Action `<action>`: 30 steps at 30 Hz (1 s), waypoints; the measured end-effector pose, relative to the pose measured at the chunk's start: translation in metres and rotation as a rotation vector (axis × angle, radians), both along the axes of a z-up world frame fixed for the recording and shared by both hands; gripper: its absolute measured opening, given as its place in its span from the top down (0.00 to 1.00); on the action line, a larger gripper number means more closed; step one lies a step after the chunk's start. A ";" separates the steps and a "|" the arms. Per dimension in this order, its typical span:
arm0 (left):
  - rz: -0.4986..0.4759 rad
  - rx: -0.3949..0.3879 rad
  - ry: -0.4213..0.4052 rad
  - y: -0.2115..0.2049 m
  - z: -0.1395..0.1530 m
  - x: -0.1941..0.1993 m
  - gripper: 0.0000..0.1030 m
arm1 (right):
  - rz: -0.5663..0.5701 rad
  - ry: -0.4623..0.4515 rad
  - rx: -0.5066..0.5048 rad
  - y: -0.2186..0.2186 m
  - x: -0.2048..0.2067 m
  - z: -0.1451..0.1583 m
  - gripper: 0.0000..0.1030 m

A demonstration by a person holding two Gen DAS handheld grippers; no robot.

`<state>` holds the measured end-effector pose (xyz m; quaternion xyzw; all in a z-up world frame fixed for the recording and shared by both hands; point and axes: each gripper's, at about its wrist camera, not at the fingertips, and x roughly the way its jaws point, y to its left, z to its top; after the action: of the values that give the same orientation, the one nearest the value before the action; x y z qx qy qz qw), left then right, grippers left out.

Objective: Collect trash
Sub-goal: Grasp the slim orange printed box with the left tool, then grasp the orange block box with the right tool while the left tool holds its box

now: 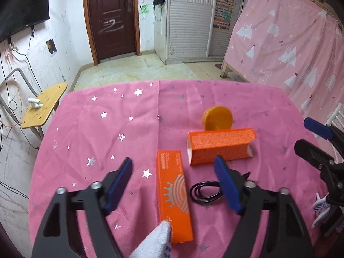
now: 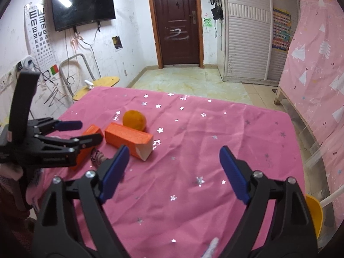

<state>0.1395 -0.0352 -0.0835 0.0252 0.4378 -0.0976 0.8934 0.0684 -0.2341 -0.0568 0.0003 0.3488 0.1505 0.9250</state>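
A flat orange box [image 1: 174, 193] lies on the pink starred tablecloth [image 1: 103, 133], between the fingers of my left gripper [image 1: 173, 161]. The blue pads stand clear of its sides. Beyond it a longer orange box [image 1: 219, 145] lies on its side with an open end. An orange round thing [image 1: 218, 118] stands behind that. A black coiled cable [image 1: 204, 191] rests beside the flat box. In the right wrist view, my right gripper [image 2: 174, 149] is open over bare cloth, to the right of the long box [image 2: 129, 138]. The left gripper [image 2: 89, 131] partly hides the flat box [image 2: 92, 130].
A yellow chair seat [image 1: 45, 105] stands off the table's left edge. A yellow container [image 2: 314, 212] sits low at the table's right side. A pink-draped frame [image 1: 290, 43] rises on the right. A white-gloved fingertip [image 1: 154, 243] shows at the bottom.
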 end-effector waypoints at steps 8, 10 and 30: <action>0.005 -0.024 0.045 0.016 -0.016 0.001 0.86 | 0.044 0.032 0.022 0.028 0.012 -0.004 0.15; 0.012 -0.041 0.041 0.024 -0.016 0.000 0.86 | 0.051 0.042 0.027 0.036 0.015 -0.006 0.14; 0.040 -0.136 -0.031 0.060 -0.008 -0.016 0.86 | 0.032 0.172 -0.099 0.113 0.063 -0.030 0.06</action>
<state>0.1238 0.0253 -0.0917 -0.0426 0.4166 -0.1088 0.9015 0.1317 -0.1214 -0.0865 -0.0383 0.4340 0.1474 0.8879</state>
